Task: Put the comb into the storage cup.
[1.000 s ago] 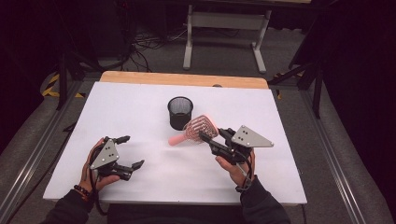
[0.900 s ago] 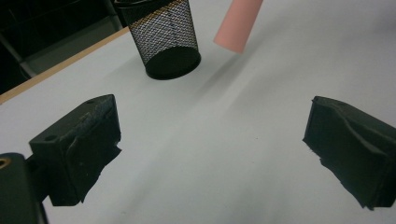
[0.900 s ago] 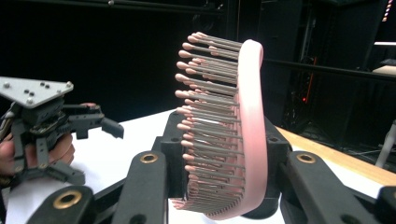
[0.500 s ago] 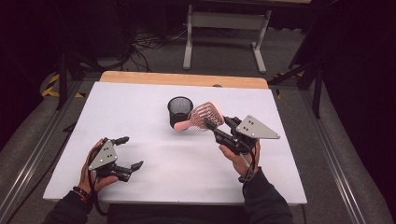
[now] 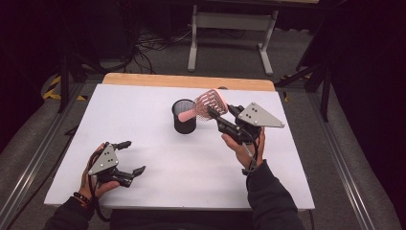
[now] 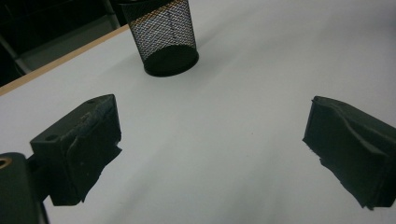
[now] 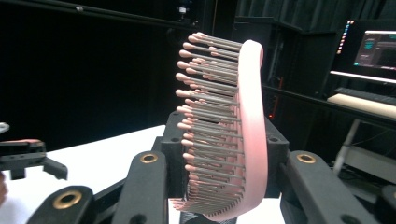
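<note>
Hairbrush (image 5: 207,106) up in air, clamped by its head in right hand-held gripper (image 5: 219,114), far right of centre over worktop (image 5: 143,139). Held tilted w/ handle end pointing down-left, right above rim of mesh cup (image 5: 184,116), prob. so handle can drop in first. Bristles (image 7: 205,121) facing sideways between the jaws in right gripper view, pink back against one pad; grip on the wide head gives control of handle aim. Cup upright, mid-worktop, looks empty from near side (image 6: 163,37). Left hand-held gripper (image 5: 130,158) released, jaws spread wide, nothing between, resting low at near left, well apart from cup, likely just parked out of the way.
</note>
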`<state>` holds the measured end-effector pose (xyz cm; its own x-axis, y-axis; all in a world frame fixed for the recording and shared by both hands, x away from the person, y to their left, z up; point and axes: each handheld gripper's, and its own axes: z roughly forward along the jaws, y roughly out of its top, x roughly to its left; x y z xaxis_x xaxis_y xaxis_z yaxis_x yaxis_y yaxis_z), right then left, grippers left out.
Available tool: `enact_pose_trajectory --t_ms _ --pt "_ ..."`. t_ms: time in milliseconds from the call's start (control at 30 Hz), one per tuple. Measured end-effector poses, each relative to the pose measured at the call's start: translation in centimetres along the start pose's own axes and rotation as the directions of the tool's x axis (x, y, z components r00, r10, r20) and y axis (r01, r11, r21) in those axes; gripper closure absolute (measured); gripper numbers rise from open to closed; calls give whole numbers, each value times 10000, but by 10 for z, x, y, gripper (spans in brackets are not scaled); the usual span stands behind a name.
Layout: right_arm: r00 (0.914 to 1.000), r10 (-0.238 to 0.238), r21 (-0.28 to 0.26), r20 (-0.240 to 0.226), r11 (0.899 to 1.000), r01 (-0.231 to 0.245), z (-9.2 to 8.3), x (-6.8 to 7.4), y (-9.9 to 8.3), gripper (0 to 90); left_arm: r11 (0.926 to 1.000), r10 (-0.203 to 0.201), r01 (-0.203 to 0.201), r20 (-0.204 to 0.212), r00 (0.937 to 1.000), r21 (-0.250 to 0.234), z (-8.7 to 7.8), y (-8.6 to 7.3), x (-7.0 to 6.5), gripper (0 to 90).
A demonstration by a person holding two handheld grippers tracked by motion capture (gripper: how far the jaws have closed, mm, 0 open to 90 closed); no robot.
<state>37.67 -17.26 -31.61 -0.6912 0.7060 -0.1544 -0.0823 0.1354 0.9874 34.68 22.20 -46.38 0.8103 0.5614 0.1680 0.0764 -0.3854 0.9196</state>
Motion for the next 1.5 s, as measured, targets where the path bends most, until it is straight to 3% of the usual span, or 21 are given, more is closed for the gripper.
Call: enact_pose_trajectory --t_ms 500,967,1500 --pt "9978 -21 366 659 9993 -3 29 -16 8 636 10000 -17 17 66 10000 -18 2 0 0 48" --pt "9897 308 1070 1401 9932 -461 58 -27 -9 636 10000 1 -1 127 9999 42 2 0 1 49" --pt "9914 642 1454 1139 9861 -806 78 -18 -28 636 9999 98 -100 203 9997 94 3 1 0 52"
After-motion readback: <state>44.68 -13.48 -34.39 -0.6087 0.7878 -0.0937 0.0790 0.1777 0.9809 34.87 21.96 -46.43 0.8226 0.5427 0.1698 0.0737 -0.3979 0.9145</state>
